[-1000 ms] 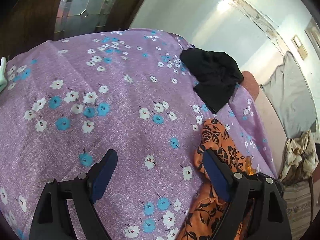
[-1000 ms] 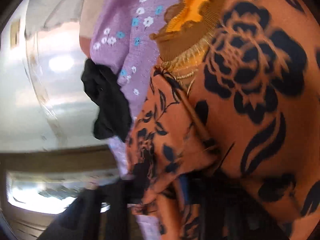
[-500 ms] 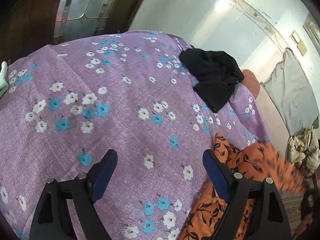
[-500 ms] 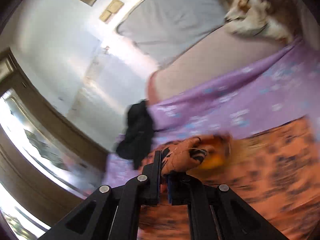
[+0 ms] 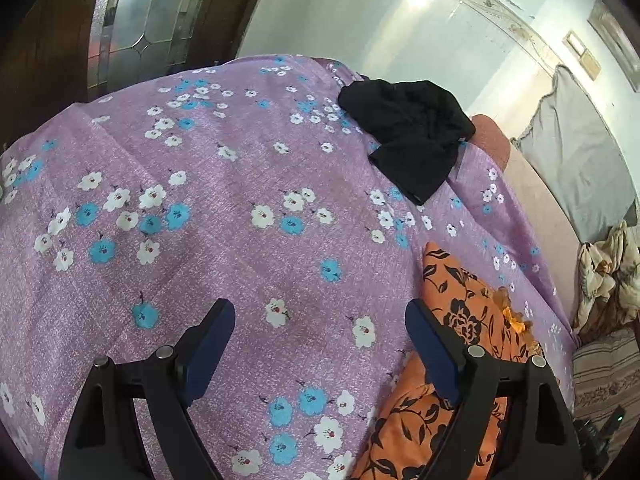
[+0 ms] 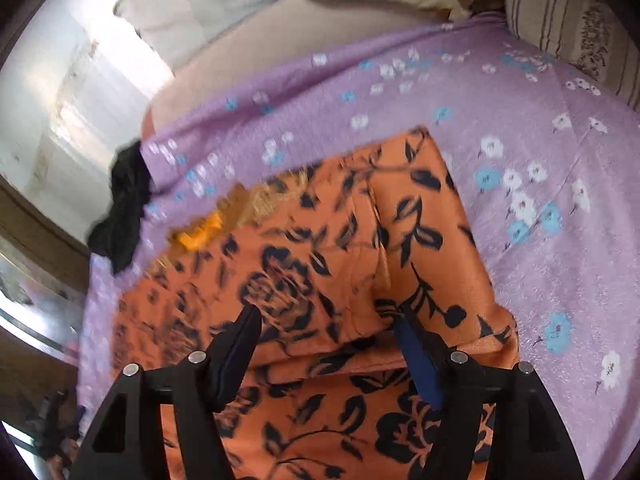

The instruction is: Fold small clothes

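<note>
An orange garment with black flowers (image 6: pixel 320 264) lies on the purple flowered bedsheet (image 6: pixel 540 160), one part folded over the rest. My right gripper (image 6: pixel 326 328) is open just above it, fingers apart, holding nothing. In the left wrist view the same garment (image 5: pixel 460 312) lies at the lower right. My left gripper (image 5: pixel 316 332) is open and empty over the bedsheet (image 5: pixel 200 200), its right finger next to the garment's edge. A crumpled black garment (image 5: pixel 412 136) lies at the far side of the bed; it also shows in the right wrist view (image 6: pixel 124 208).
A grey pillow (image 5: pixel 572 160) leans on the wall at the right. A crumpled cream cloth (image 5: pixel 608 264) and a striped cushion (image 6: pixel 560 20) lie past the sheet's right edge. A wooden glass-panelled door (image 5: pixel 132 24) stands behind the bed.
My right gripper carried a part of the orange garment over, laid it down and opened. The garment now lies flatter on the sheet. The left gripper stayed in place, open.
</note>
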Motion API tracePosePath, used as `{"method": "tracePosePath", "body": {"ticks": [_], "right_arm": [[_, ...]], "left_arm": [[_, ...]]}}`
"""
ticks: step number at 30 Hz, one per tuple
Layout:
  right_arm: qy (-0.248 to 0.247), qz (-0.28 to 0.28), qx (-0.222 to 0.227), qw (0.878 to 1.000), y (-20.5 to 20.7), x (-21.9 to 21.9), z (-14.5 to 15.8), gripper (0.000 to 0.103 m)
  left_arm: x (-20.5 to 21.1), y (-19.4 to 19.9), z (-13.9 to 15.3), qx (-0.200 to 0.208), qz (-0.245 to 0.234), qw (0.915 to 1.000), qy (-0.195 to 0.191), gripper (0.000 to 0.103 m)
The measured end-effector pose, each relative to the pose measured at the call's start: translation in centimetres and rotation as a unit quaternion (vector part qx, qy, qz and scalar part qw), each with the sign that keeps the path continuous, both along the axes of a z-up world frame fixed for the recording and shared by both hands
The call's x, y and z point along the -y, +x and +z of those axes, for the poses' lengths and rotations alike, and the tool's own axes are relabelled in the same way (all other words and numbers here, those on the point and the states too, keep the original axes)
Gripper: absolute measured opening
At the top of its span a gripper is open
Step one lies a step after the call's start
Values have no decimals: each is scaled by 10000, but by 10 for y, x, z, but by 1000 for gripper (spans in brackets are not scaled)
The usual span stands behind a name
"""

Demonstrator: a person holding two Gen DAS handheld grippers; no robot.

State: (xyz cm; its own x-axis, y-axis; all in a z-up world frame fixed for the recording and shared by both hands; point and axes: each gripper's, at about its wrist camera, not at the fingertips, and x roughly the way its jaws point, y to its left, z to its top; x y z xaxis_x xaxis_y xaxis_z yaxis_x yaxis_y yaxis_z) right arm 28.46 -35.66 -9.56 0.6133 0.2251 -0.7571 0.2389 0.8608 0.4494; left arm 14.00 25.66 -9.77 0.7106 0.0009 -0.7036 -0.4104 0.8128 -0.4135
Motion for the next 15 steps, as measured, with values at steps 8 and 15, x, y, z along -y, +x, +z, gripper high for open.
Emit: {"method": "tracePosePath", "body": {"ticks": [8, 15], "right_arm": [[-214, -261, -759, 9965, 17, 12, -20, 20], [-934, 9, -578, 9940, -44, 10, 14, 68]], "left_arm": [[8, 7, -5, -157, -273, 9994, 150, 87], [35, -11, -11, -490, -1082, 9920, 438, 87]]}}
